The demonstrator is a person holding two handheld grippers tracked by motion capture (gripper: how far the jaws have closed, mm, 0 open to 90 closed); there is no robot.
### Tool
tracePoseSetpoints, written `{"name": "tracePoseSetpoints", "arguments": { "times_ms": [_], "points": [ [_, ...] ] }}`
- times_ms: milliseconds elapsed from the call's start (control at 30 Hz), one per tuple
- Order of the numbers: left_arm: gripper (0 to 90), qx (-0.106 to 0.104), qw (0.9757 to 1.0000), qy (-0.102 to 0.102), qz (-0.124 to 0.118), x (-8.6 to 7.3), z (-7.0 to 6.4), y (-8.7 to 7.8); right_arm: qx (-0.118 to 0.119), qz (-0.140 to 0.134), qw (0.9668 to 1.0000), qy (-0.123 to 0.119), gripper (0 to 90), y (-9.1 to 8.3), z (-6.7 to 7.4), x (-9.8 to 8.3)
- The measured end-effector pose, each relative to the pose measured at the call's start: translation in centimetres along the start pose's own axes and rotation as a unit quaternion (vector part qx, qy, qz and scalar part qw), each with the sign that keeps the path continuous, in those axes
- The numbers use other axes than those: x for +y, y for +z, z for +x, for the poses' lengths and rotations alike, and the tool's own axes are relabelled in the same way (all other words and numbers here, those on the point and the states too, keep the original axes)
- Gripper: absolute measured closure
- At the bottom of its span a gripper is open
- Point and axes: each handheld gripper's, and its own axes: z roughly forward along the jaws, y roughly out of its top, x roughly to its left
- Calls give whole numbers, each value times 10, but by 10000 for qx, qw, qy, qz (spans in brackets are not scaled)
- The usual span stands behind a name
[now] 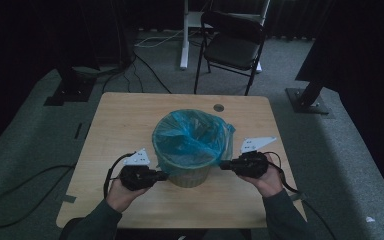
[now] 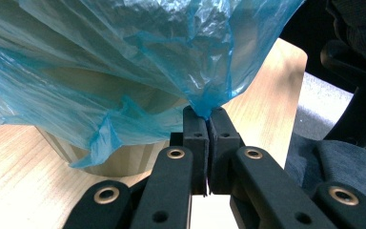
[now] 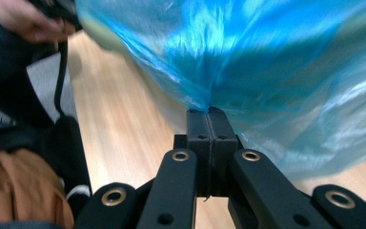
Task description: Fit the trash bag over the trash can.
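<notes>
While both hands are kept low at the table (image 1: 125,120), a blue plastic bag (image 1: 192,137) is seen draped over the rim of a pale bin (image 1: 190,176) standing near the middle of it. The left gripper (image 2: 208,119) is closed on a fold of the bag's hanging edge at the bin's left side. The right gripper (image 3: 210,114) is closed on the bag's film at the opposite side, its fingers (image 3: 199,129) pressed together on it.

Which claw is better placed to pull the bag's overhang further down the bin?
Probably neither: left claw and right claw each pinch the blue bag on opposite sides of the bin. Pull both together.
</notes>
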Motion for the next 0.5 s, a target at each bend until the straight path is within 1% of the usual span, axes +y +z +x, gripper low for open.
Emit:
{"name": "tracePoseSetpoints", "arguments": {
  "times_ms": [100, 133, 167, 233, 267, 300, 367, 433, 467, 500],
  "points": [
    [878, -1, 10000, 5, 48, -1, 0, 1, 63, 241, 9996, 116, 900, 8, -3, -6],
    [879, 0, 10000, 5, 50, -1, 0, 2, 49, 273, 9995, 144, 900, 10, -4, -7],
    [879, -5, 10000, 5, 67, -2, 0, 2, 22, 299, 9993, 237, 900, 11, -7, -8],
    [880, 15, 9999, 1, 106, -3, 1, 3, 82, 331, 9987, 371, 900, 12, -11, -11],
    [882, 21, 9999, -6, 130, -3, 2, 4, 76, 375, 9982, 452, 900, 12, -13, -12],
    [884, 51, 9998, -25, 165, -4, 4, 4, 89, 400, 9980, 486, 900, 13, -14, -13],
    [888, 76, 9997, -153, 168, -8, 10, 5, 122, 442, 9974, 557, 900, 14, -15, -14],
    [890, 202, 9991, -298, 208, -12, 16, 4, 197, 562, 9970, 497, 900, 17, -13, -15],
    [890, 239, 9989, -340, 230, -13, 18, 4, 232, 616, 9968, 449, 900, 19, -11, -15],
    [891, 285, 9985, -405, 234, -14, 20, 3, 247, 619, 9969, 426, 900, 21, -10, -15]
  ]
}}
